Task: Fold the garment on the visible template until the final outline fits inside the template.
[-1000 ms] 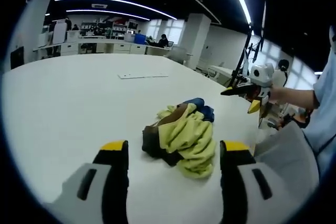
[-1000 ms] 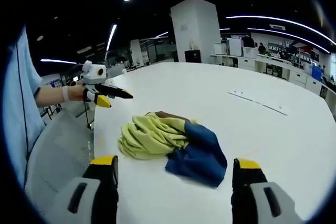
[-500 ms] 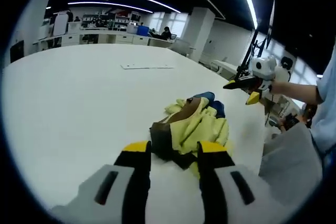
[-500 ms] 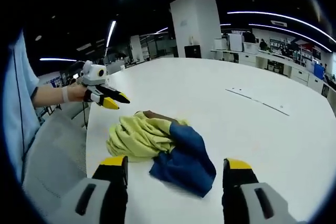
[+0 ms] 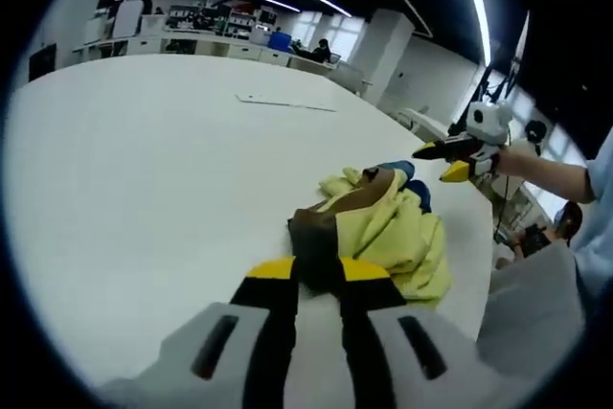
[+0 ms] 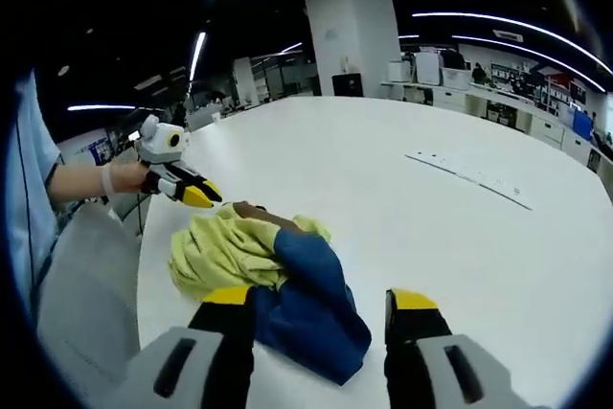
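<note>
A crumpled garment (image 5: 395,229) in yellow, brown and blue lies bunched on the white table (image 5: 144,170), near the edge by the person. My left gripper (image 5: 318,273) has its jaws nearly together, shut on the garment's brown edge. The right gripper (image 5: 439,158) hangs in the air beyond the heap, in a person's hand. In the right gripper view the garment (image 6: 220,246) sits just ahead. My right gripper (image 6: 321,299) is open, with the blue part lying between its jaws. The left gripper (image 6: 196,194) touches the heap's far edge.
A thin flat pale sheet (image 5: 285,102) lies further out on the table, also seen as the sheet (image 6: 467,177) in the right gripper view. A person in a light blue sleeve (image 5: 599,189) stands at the table edge beside a grey surface (image 5: 527,304). Desks and a pillar (image 6: 350,45) are behind.
The left gripper's jaws closed from wide open onto the brown edge of the garment. The right gripper came closer to the blue part and its jaws narrowed a little.
</note>
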